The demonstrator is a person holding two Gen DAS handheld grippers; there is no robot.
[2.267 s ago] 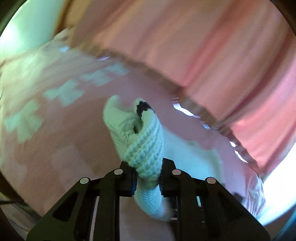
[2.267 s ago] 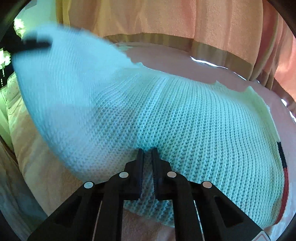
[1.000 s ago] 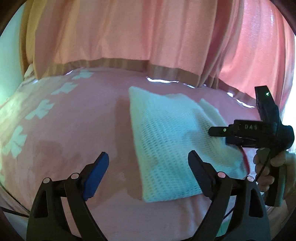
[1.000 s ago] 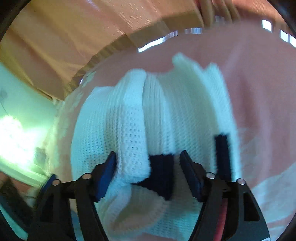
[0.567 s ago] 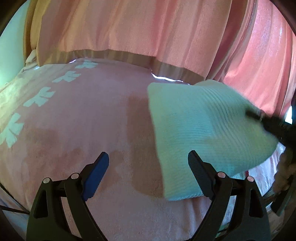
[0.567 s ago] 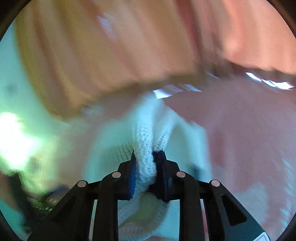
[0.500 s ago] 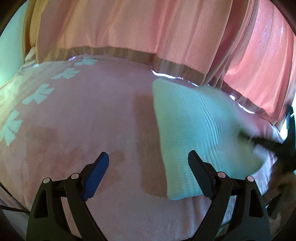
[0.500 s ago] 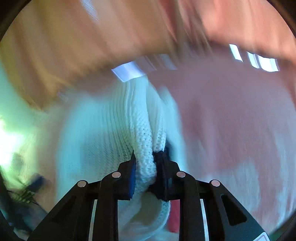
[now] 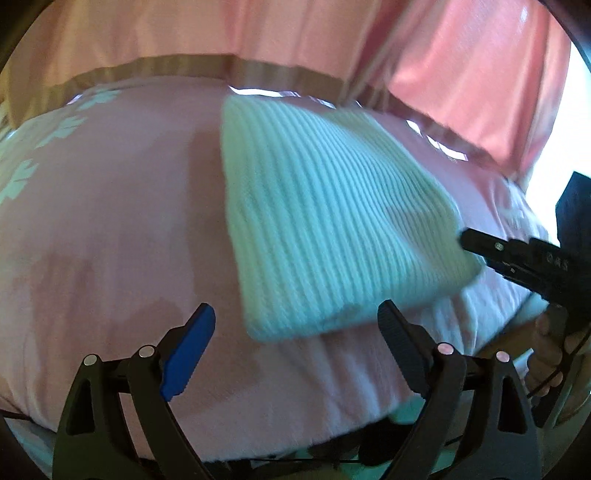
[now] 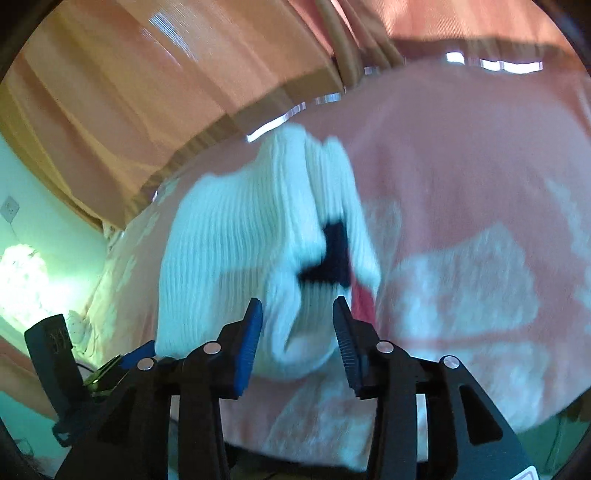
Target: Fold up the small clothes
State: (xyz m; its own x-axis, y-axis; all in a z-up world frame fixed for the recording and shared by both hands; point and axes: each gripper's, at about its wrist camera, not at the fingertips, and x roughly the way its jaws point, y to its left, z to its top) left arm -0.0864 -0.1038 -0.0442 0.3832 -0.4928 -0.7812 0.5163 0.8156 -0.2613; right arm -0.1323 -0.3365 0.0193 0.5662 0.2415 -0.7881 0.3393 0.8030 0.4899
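A folded white knit garment point(image 9: 325, 221) lies on the pink blanket point(image 9: 110, 221). In the right wrist view it point(image 10: 236, 258) shows its open end, with a dark blue band point(image 10: 332, 254) and a red edge point(image 10: 364, 299). My left gripper point(image 9: 295, 332) is open and empty, just in front of the garment's near edge. My right gripper point(image 10: 297, 317) is open, its jaws either side of the garment's near end. In the left wrist view the right gripper point(image 9: 480, 243) sits at the garment's right edge.
Pink curtains point(image 9: 295, 33) hang behind the bed. The blanket has pale flower shapes at the left point(image 9: 59, 125). The bed's front edge point(image 9: 258, 443) is close below my left gripper. A hand point(image 9: 550, 354) holds the right gripper's handle.
My right gripper has opened and let go of the garment's end. The garment has settled flat on the blanket. My left gripper stays open and has barely moved.
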